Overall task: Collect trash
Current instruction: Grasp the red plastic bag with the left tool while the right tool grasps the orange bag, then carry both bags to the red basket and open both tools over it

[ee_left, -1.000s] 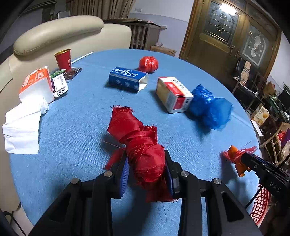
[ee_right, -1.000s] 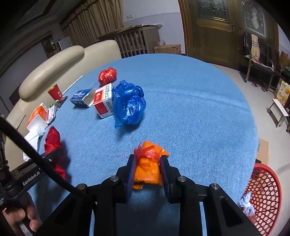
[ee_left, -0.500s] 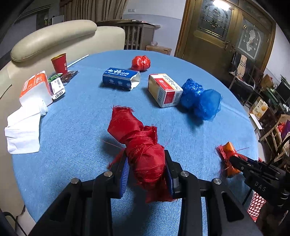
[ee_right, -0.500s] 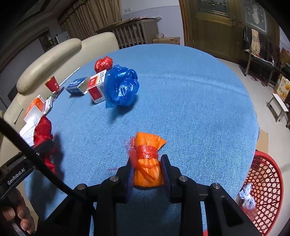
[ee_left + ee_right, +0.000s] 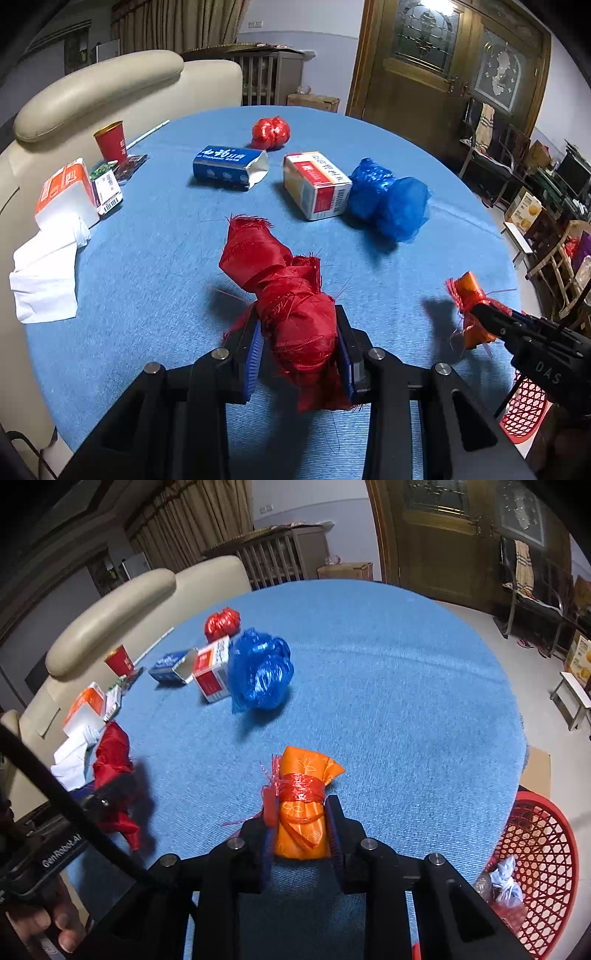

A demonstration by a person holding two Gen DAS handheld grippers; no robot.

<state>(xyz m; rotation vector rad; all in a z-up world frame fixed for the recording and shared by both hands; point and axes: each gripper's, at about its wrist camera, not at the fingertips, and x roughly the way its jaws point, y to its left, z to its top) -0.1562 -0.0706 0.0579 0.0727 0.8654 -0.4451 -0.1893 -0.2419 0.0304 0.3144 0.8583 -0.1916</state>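
My left gripper (image 5: 299, 343) is shut on a crumpled red mesh bundle (image 5: 284, 291), held above the blue round table (image 5: 159, 251). My right gripper (image 5: 299, 827) is shut on an orange bag (image 5: 303, 805) tied with red ribbon, lifted near the table's front edge. In the left wrist view the orange bag (image 5: 469, 299) and right gripper show at the right. In the right wrist view the red bundle (image 5: 112, 753) shows at the left. A red mesh basket (image 5: 539, 871) stands on the floor at the lower right, with some trash inside.
On the table lie a blue mesh bag (image 5: 388, 199), a red-and-white carton (image 5: 317, 184), a blue box (image 5: 229, 166), a small red ball (image 5: 269, 133), a red cup (image 5: 110, 142), an orange-white carton (image 5: 66, 192) and white tissue (image 5: 44, 280). A beige sofa (image 5: 96, 96) stands behind.
Both grippers have kept their grip. The left wrist view shifted slightly, with the right gripper and orange bag now higher and closer at the right. The basket shows more in the right wrist view.
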